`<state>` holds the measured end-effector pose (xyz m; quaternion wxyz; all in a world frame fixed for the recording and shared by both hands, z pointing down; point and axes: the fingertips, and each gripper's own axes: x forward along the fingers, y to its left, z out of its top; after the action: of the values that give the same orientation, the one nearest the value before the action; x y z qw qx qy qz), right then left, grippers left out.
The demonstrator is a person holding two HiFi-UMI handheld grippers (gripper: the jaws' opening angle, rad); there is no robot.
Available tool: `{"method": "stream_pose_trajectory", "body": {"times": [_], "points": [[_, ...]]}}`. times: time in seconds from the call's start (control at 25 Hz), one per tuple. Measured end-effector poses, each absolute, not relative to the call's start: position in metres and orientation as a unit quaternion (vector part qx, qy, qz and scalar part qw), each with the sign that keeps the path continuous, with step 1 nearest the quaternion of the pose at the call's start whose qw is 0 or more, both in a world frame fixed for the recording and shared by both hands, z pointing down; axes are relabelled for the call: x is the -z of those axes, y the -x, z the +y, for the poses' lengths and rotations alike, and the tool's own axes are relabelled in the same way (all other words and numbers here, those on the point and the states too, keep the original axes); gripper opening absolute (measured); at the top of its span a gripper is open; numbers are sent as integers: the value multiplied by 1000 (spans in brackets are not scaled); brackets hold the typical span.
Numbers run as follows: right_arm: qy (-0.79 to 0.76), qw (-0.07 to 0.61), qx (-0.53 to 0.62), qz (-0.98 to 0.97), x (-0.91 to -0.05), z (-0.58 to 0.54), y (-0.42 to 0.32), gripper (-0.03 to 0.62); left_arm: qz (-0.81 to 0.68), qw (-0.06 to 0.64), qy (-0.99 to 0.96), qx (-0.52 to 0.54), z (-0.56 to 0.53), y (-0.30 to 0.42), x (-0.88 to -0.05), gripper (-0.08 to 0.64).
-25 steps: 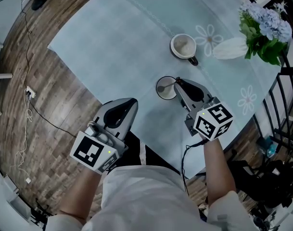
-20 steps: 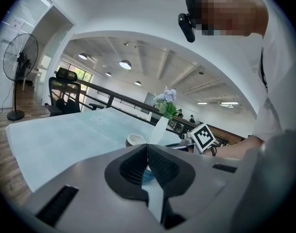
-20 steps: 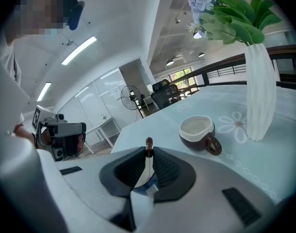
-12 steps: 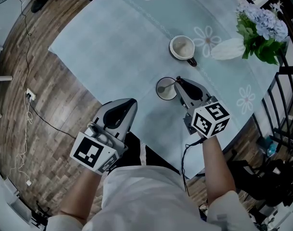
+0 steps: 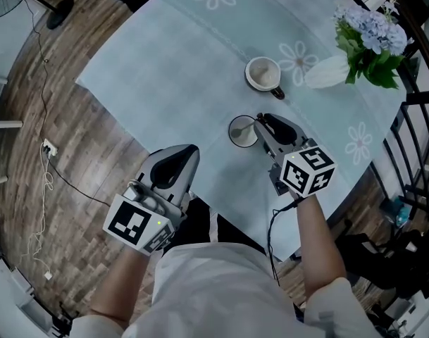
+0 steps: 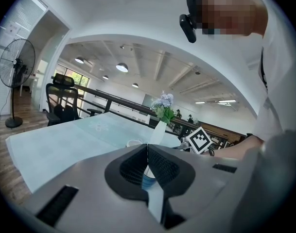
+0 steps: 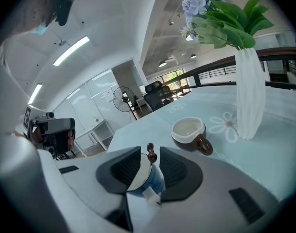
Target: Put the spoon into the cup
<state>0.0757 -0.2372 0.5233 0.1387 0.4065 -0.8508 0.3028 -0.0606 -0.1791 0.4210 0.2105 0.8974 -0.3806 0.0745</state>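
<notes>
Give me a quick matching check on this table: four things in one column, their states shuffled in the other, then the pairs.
1 spoon
2 mug
3 vase
4 left tongs

A shut, empty
B brown outside, white inside
C stands in the blue cup
D holds flowers

Pairs: 1-C, 2-B, 3-D, 4-A.
</notes>
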Motion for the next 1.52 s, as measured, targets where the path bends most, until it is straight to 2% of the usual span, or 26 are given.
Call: {"method": "stream_pose_trajectory", "body": {"times": [0.16, 0.84, 1.52], "points": [[-418, 114, -302, -849, -503, -236, -85, 135, -376, 197, -903, -73, -180, 58, -407, 21], [-443, 39, -262, -857, -397, -195, -103, 132, -354, 140, -923, -50, -165, 53, -337, 21], [-429, 4, -219, -876, -318, -147, -81, 85, -325, 105, -939, -28, -148, 54, -292, 21]]}}
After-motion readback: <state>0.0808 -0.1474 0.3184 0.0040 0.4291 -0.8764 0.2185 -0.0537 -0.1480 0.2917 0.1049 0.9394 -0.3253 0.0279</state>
